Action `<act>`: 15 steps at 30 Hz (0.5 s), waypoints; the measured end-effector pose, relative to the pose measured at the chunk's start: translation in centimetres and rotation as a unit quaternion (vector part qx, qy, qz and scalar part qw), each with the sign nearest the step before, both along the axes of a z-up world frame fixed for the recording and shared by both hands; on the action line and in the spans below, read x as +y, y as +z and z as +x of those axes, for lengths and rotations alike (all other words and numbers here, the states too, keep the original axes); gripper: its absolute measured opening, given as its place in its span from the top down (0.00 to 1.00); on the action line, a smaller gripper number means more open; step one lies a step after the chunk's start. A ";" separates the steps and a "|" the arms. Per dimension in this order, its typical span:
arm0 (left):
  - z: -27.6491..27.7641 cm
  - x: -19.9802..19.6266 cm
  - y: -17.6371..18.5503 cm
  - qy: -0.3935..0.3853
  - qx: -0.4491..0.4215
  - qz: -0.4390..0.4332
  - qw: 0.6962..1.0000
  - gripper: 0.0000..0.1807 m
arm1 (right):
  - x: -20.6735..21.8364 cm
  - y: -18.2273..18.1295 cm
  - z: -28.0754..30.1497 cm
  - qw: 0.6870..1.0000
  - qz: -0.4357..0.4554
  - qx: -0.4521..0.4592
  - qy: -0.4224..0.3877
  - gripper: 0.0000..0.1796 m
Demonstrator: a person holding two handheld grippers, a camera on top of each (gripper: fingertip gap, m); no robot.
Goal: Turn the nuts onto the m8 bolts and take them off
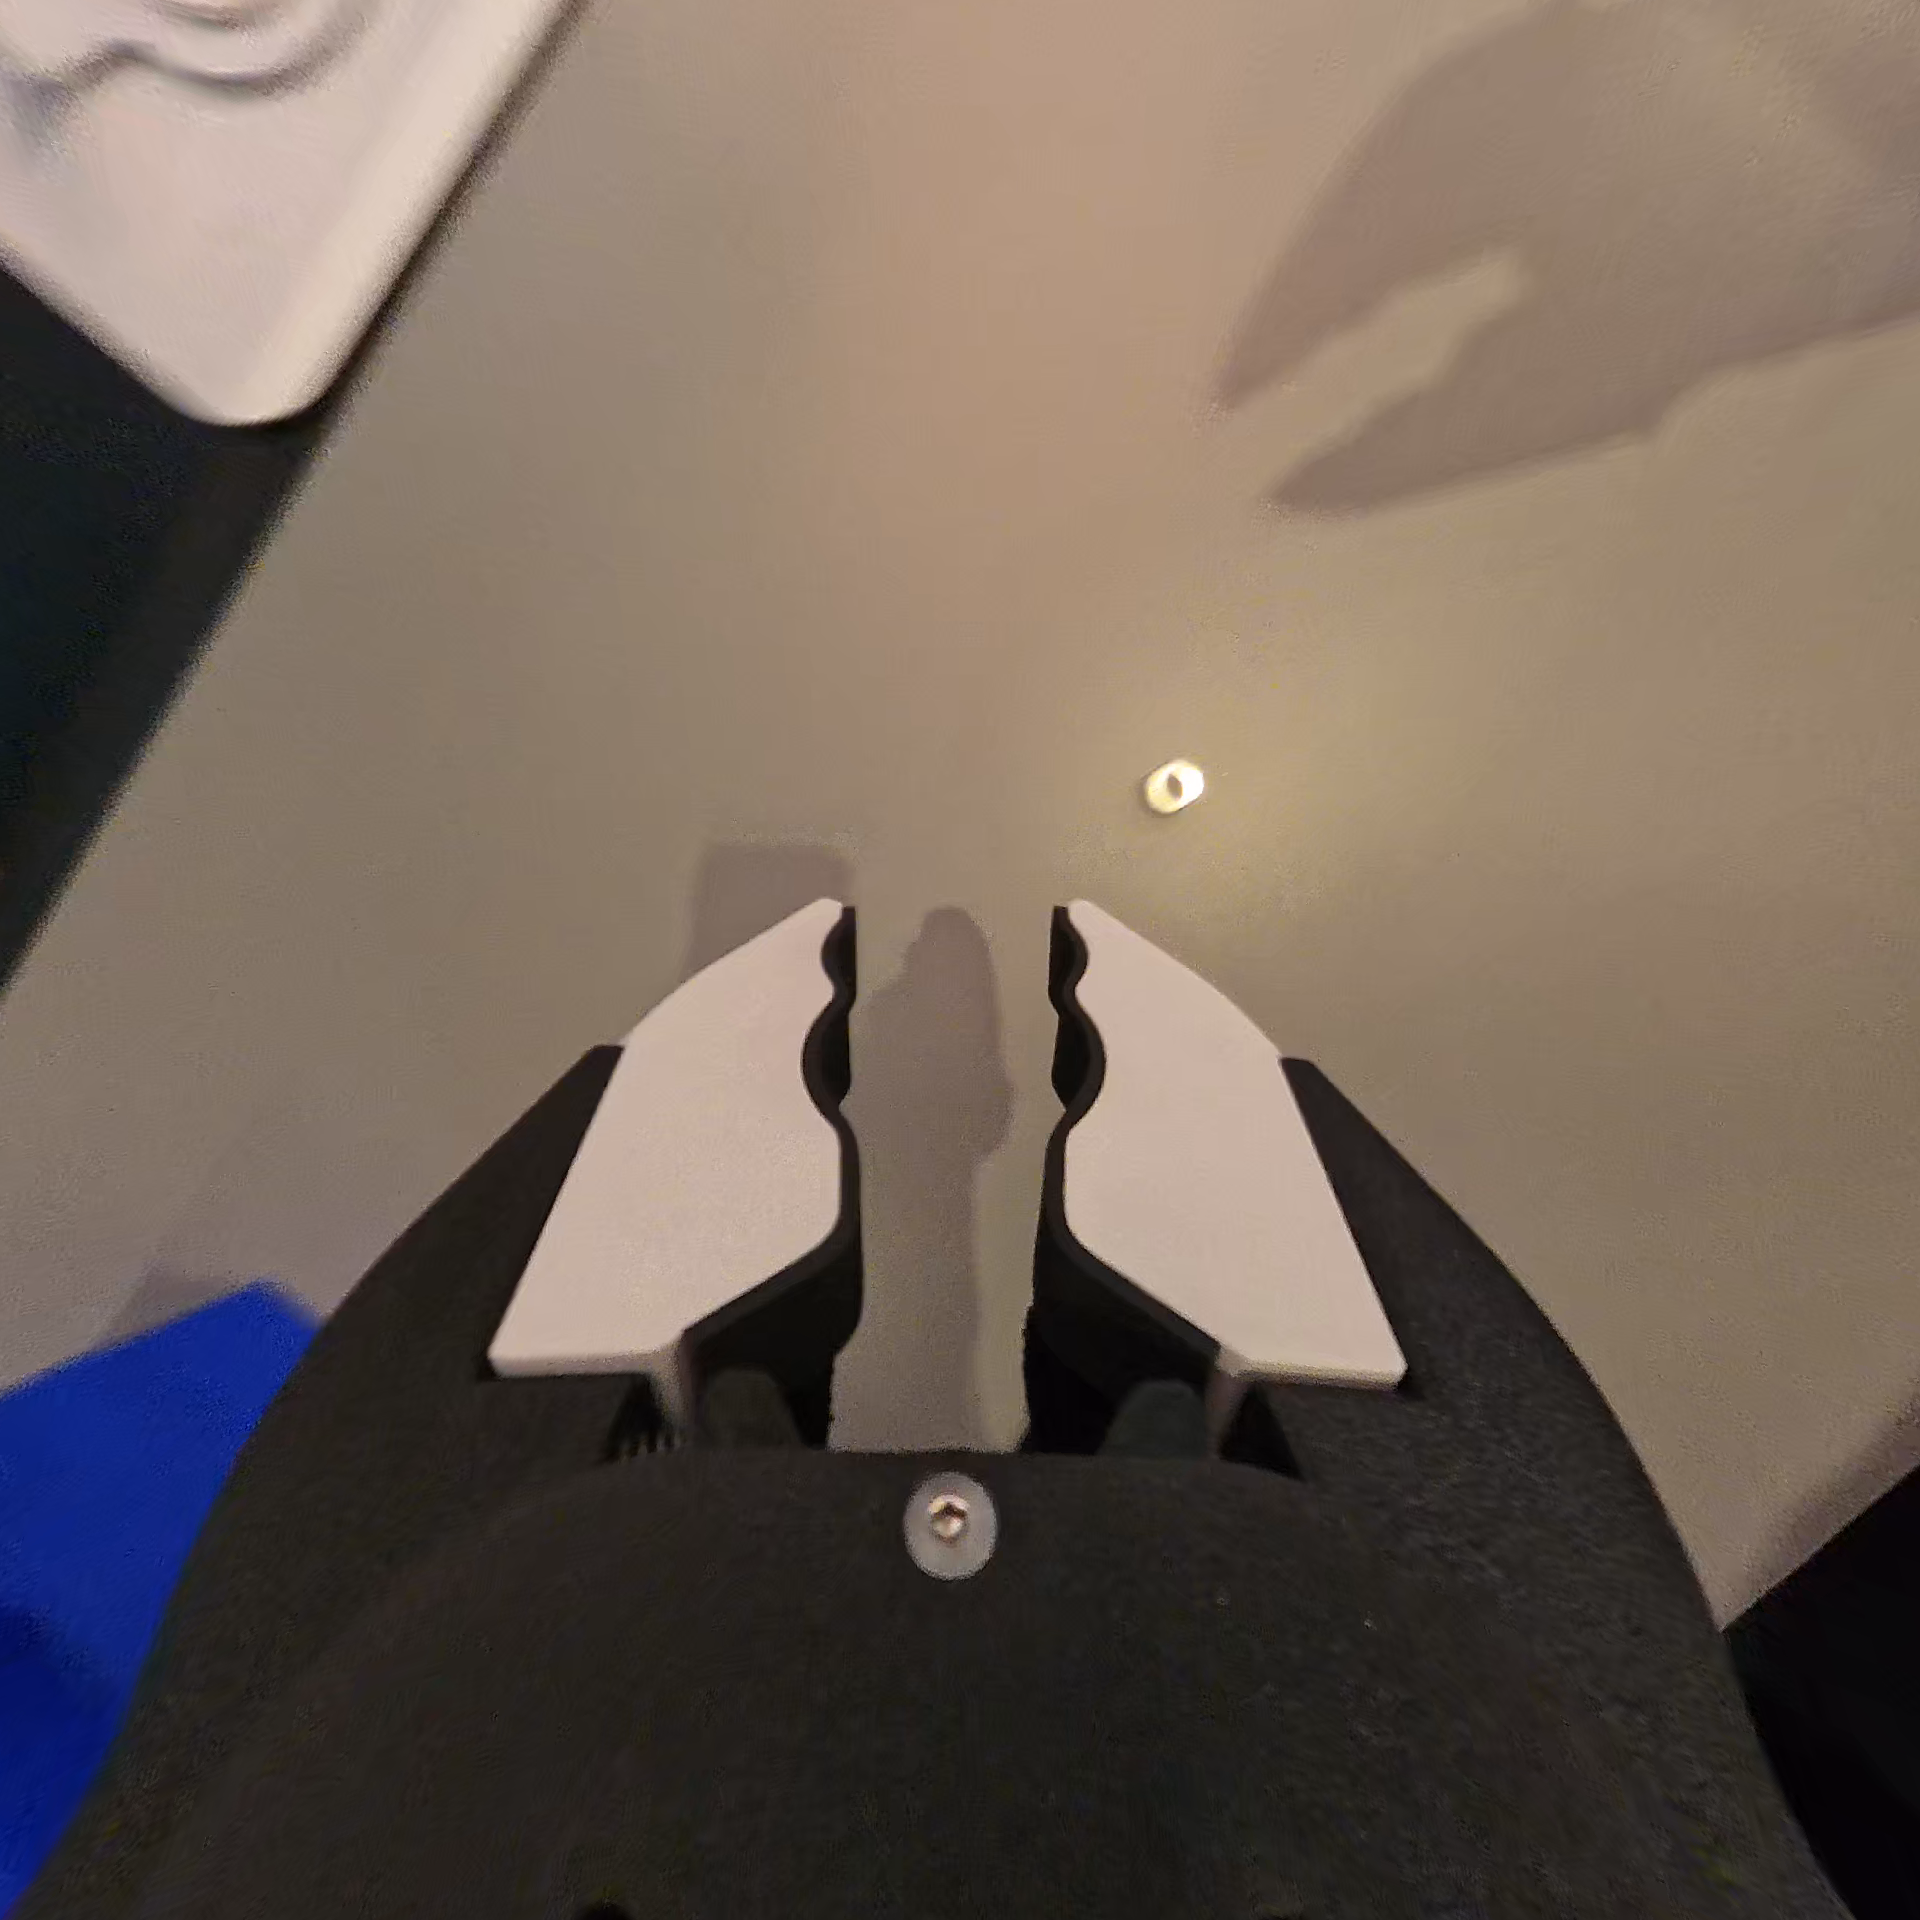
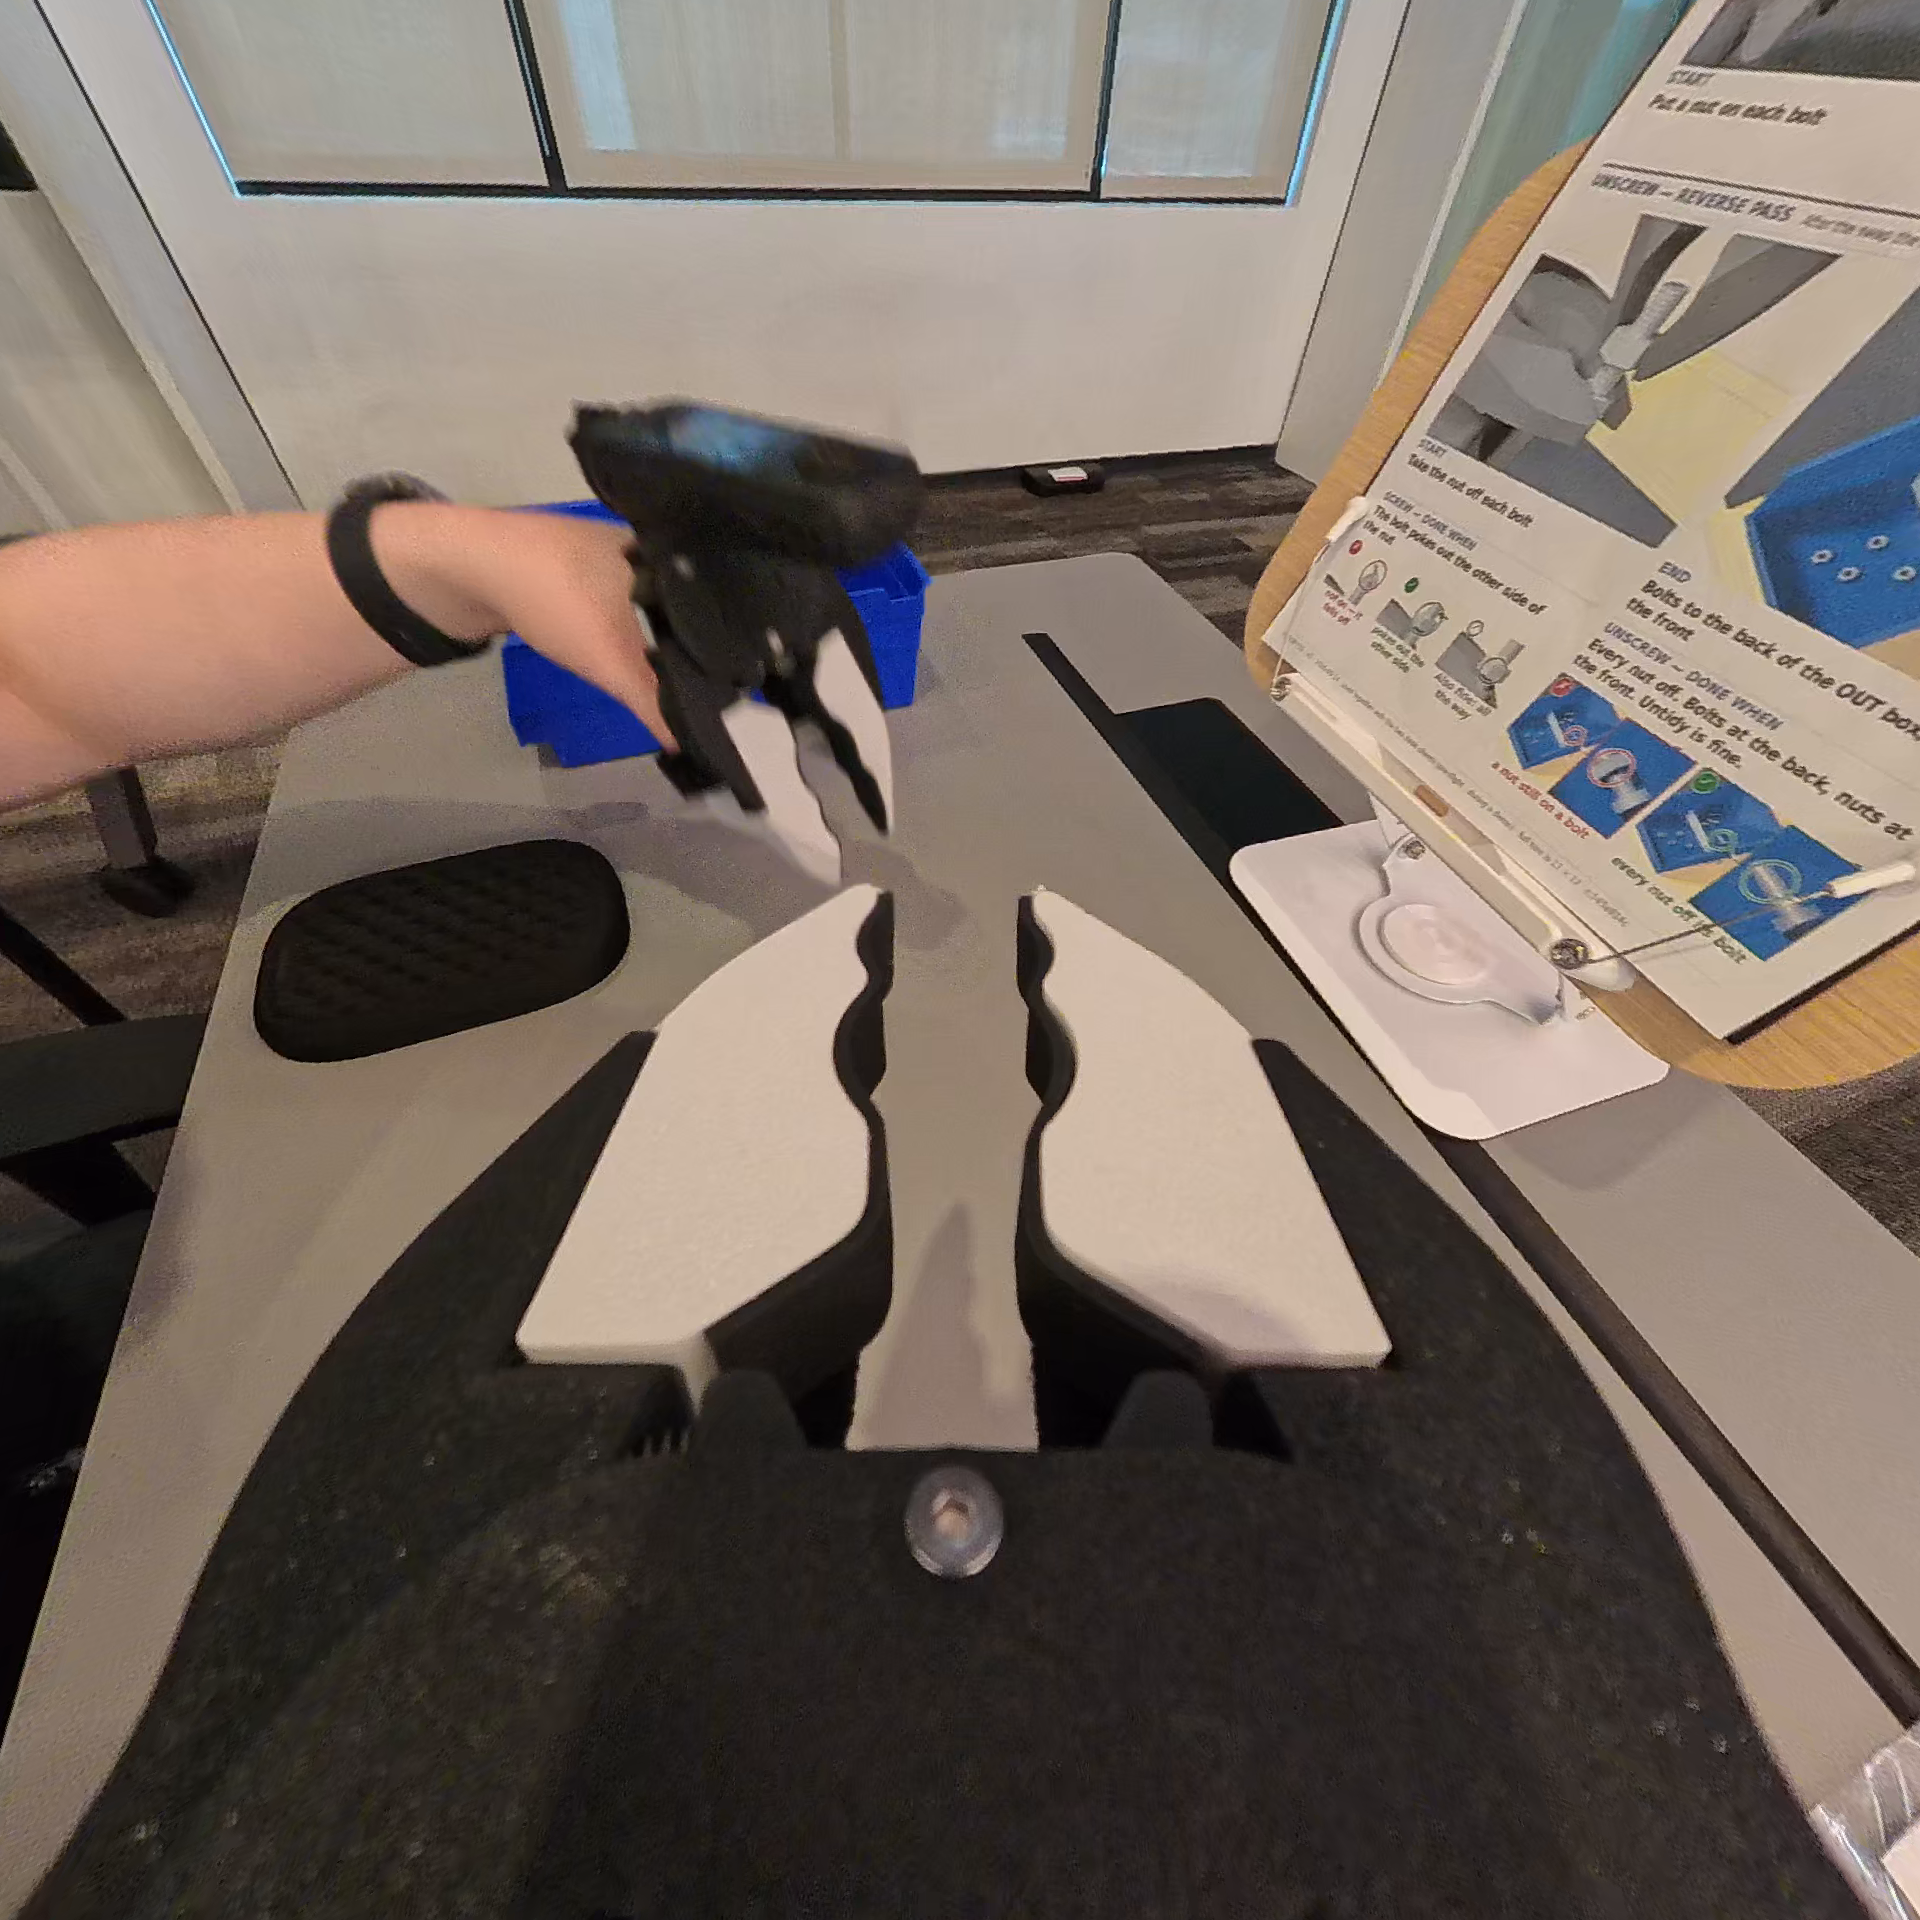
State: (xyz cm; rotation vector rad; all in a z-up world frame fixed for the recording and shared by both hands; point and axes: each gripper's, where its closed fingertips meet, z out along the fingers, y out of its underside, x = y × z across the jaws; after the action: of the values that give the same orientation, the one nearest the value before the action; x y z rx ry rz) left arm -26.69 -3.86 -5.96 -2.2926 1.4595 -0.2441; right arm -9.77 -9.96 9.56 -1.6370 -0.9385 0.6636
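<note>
Hovering over a bare stretch of the grey worktop (image 1: 727, 623), the left tongs (image 1: 954, 906) stand parted by a narrow gap with nothing between the fingers. A single small silvery nut (image 1: 1174, 787) lies flat on the surface just ahead and to the right of the tips, apart from them, with open grey surface on all sides of it. Toward the upper left of the left wrist view the worktop's edge runs diagonally, and the corner of a white stand base (image 1: 239, 208) overhangs it; a blue bin (image 1: 125, 1475) shows blurred at the lower left. From the right wrist view, the right tongs (image 2: 956, 904) are likewise narrowly parted and empty, pointing along the worktop. Beyond them a person's hand (image 2: 540, 613) holds the left tongs tilted downward in front of the blue bin. A black mesh pad (image 2: 442, 945) lies near the left edge, and an instruction board (image 2: 1662, 520) on its white base stands at the right edge, leaving the middle free.
</note>
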 end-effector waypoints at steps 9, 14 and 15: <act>-22.1 6.4 8.1 0.240 0.043 0.049 0.969 0.77 | 1.6 -0.5 1.2 0.999 -0.022 0.020 -0.033 0.88; -30.7 9.9 4.3 0.362 0.042 0.021 0.931 0.78 | 2.1 -1.3 0.6 0.999 -0.029 0.000 -0.036 0.88; -31.3 10.4 3.2 0.374 0.025 0.005 0.927 0.79 | 2.2 -1.5 0.4 0.999 -0.032 -0.003 -0.035 0.88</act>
State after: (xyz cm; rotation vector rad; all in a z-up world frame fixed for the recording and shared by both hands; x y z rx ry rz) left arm -58.04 6.51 -2.80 -2.6619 0.5096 0.0509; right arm -9.34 -7.76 8.02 -1.7210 -0.8687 0.6461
